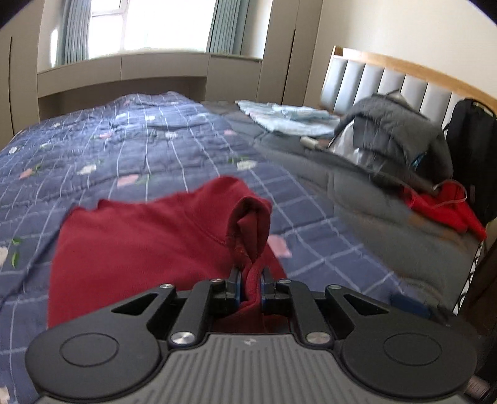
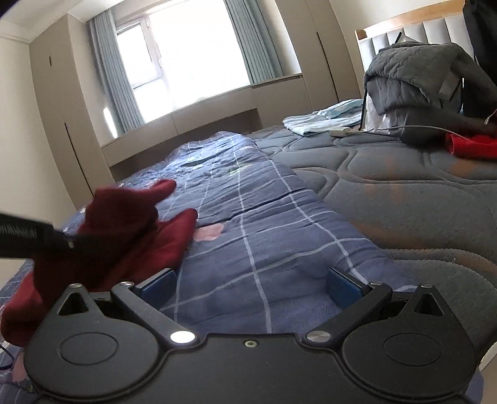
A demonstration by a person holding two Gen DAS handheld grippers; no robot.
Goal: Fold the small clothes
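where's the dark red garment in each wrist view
Left wrist: dark red garment fills lower centre-left, a fold pinched in the left gripper.
Right wrist: dark red garment at left edge, beside the open right gripper.
Shared landmark: the window with blue-grey curtains.

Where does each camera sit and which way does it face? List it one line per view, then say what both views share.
Left wrist: sits on the left gripper, looking along its fingers, shut on the dark red garment, across the blue checked quilt toward the window.
Right wrist: sits on the right gripper, jaws open over the quilt, facing the window; the garment lies to its left.
Shared: garment, quilt, window, grey padded jacket, pale blue clothes.
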